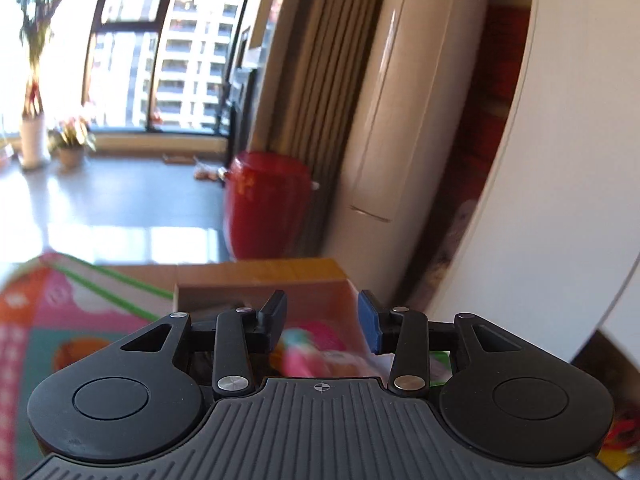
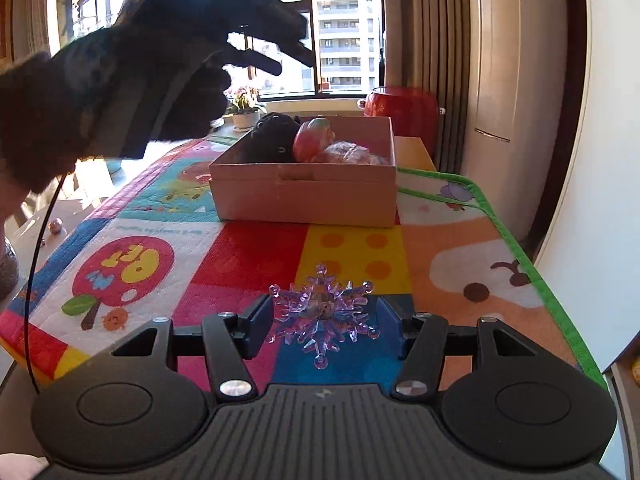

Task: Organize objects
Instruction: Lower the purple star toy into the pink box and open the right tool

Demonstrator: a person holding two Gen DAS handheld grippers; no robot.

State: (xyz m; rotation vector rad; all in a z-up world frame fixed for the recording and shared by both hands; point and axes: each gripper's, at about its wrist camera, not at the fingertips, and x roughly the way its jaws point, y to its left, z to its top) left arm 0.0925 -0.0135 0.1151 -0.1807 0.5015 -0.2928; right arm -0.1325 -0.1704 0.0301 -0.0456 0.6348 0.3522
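Observation:
A purple spiky crystal ball (image 2: pixel 322 314) lies on the colourful play mat (image 2: pixel 240 248). My right gripper (image 2: pixel 324 326) is open with its fingers on either side of the ball. A cardboard box (image 2: pixel 308 196) stands farther back on the mat and holds a black object (image 2: pixel 272 136), a pink-green toy (image 2: pixel 314 140) and a wrapped pink item (image 2: pixel 352 154). My left gripper (image 1: pixel 322 322) is open and empty, raised above the box (image 1: pixel 224 292), where a blurred pink toy (image 1: pixel 316 344) shows between the fingers. In the right wrist view the left gripper and gloved hand (image 2: pixel 160 60) hover at upper left.
A red drum stool (image 2: pixel 400 110) stands behind the table by the curtain. A white cabinet (image 2: pixel 500 100) and a white curved wall (image 2: pixel 600 160) lie to the right. The mat's green edge (image 2: pixel 540 280) marks the table's right side. Potted plants (image 2: pixel 244 104) stand by the window.

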